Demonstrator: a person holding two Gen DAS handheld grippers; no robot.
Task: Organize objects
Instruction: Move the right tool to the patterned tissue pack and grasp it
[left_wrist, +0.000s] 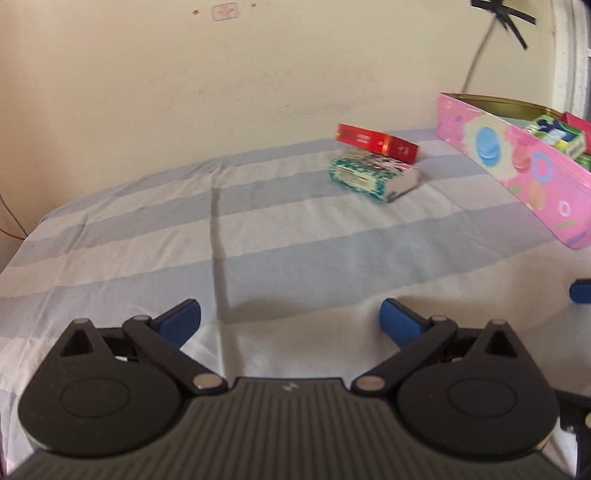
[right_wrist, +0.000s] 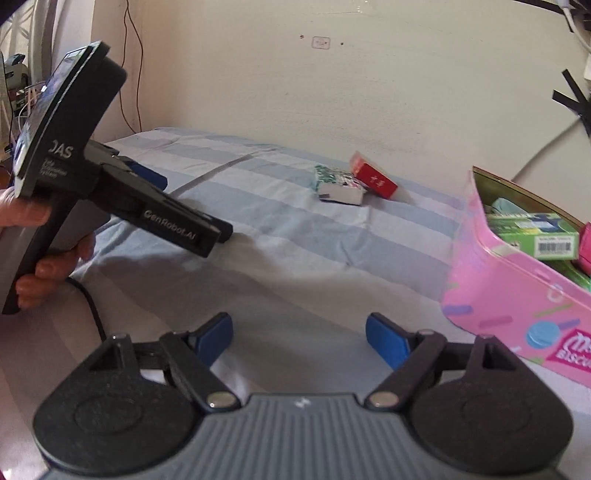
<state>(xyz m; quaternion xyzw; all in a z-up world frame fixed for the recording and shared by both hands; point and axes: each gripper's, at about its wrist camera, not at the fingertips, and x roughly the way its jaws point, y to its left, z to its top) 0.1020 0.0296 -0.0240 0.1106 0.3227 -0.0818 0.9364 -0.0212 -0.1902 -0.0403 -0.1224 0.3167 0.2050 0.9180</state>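
Plain cream wall (left_wrist: 184, 92) behind, and a bed (left_wrist: 295, 240) with a pale blue-and-white striped sheet is the work surface. Two small boxes still sit loose on the far side of the sheet: a red box (left_wrist: 376, 143) propped on the far edge of a teal patterned box (left_wrist: 373, 176), touching, red one tilted. Over on the right is the pink biscuit tin (left_wrist: 517, 162), lid off, already with a green box (right_wrist: 535, 236) and a few others inside, so I'd guess those two go in there next. Left gripper (left_wrist: 290, 325) is spread wide with nothing in it, hanging low over the near part of the sheet. Right gripper (right_wrist: 299, 338) is the same, wide open and empty, just beside the tin's near corner. Both boxes look like light cardboard, stiff enough but crushable, so probably pinch the red one across its narrow sides first. Glossy wrap might slip, and lifting it may nudge the teal one.
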